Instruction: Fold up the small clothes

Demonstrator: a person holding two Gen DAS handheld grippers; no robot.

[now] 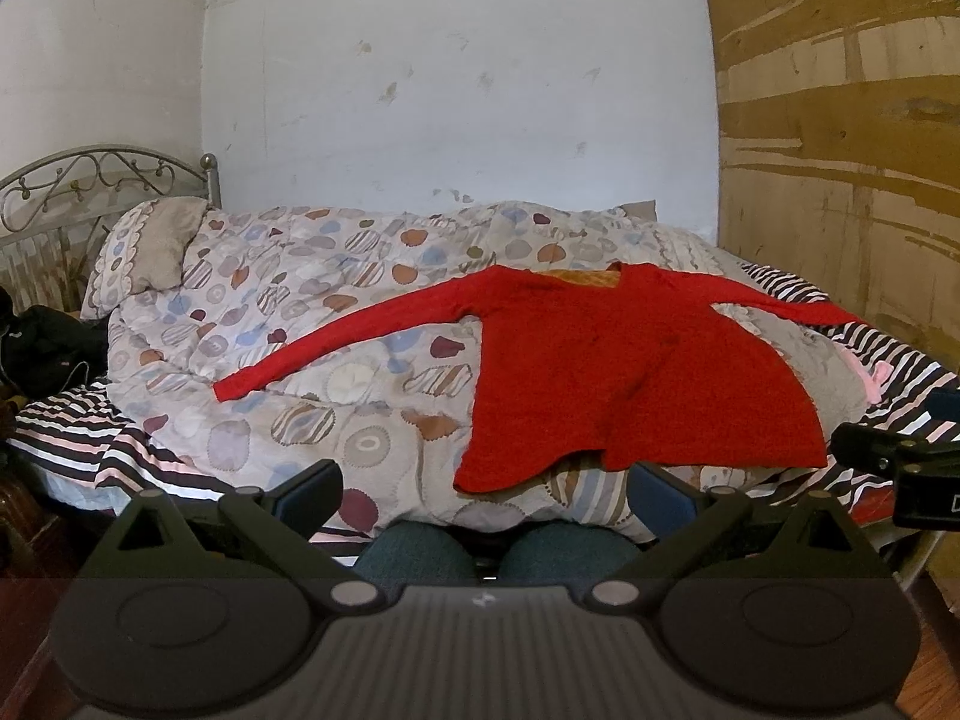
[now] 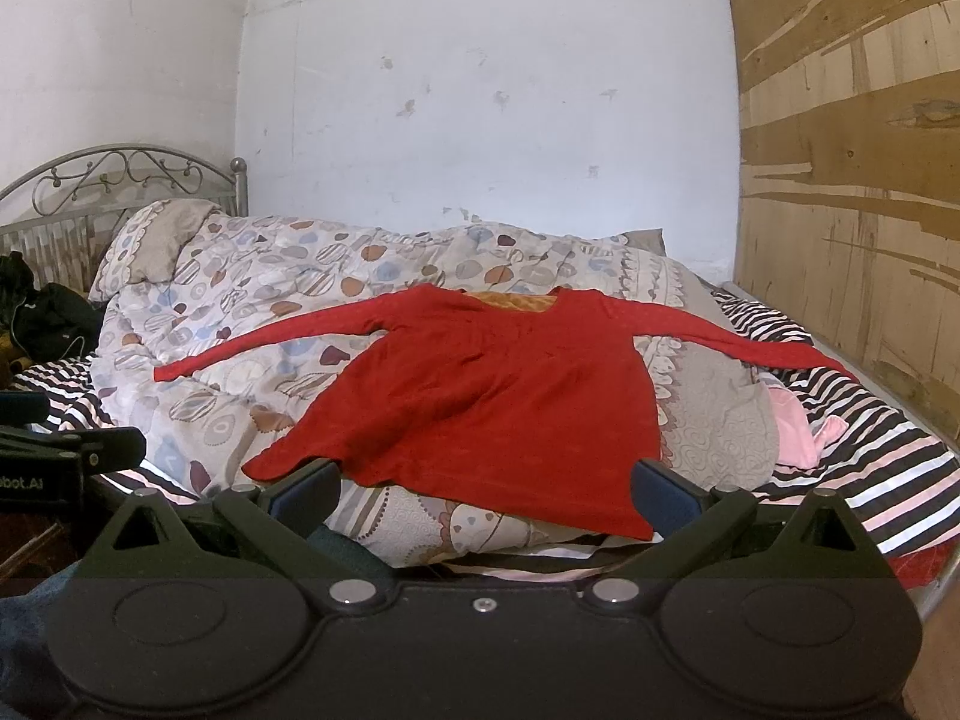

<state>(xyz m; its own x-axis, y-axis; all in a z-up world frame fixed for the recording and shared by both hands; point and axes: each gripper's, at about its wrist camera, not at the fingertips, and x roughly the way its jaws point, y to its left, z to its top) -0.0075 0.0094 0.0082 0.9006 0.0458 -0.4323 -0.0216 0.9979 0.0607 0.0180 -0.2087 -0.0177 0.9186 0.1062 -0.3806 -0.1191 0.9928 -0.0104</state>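
Observation:
A red long-sleeved top lies spread flat on a patterned quilt, both sleeves stretched out to the sides, neck away from me. It also shows in the right wrist view. My left gripper is open and empty, just short of the top's near hem. My right gripper is open and empty, its fingers to either side of the near hem. The right gripper also shows at the right edge of the left wrist view.
The quilt lies on a striped sheet. A pillow and metal headboard are at the left. A pink cloth lies at the right. Dark bags sit at the left. A wooden panel stands at the right.

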